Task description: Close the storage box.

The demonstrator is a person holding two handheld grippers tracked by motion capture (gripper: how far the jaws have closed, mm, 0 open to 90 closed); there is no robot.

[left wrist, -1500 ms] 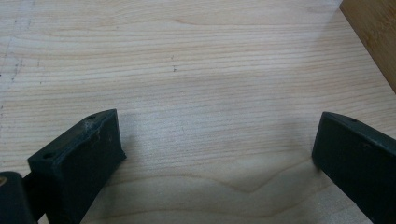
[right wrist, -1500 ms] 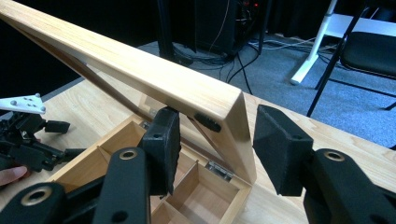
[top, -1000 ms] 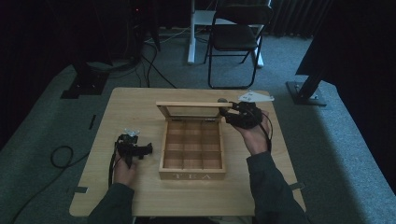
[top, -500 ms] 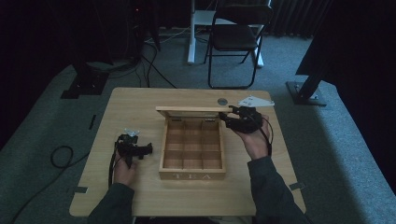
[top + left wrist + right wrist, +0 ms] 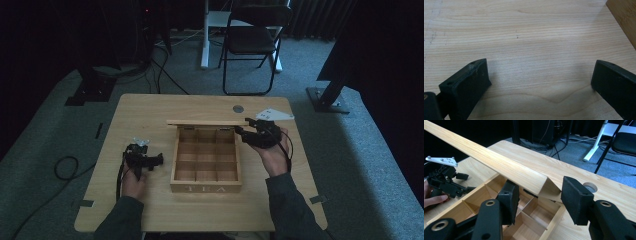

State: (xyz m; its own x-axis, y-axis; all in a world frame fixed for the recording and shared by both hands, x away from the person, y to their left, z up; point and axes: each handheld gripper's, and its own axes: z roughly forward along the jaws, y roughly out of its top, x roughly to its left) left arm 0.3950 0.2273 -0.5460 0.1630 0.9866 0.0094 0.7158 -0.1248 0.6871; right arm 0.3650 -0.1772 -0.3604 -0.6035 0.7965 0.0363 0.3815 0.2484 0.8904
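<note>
- Right gripper point(image 5: 537, 200) at the raised lid point(image 5: 486, 160) of the tea box point(image 5: 206, 172): jaws just opening, pads apart from it (lid corner between them).
- Left gripper point(image 5: 539, 82) spread wide over bare table point(image 5: 524, 37).

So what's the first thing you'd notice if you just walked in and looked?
Probably the wooden tea box in the middle of the table, with its lid standing open and its little compartments bare. At the lid's right corner is the right tool; its jaws have just been opening, with that corner between them, pads off it. The left tool rests open on the table left of the box.
</note>
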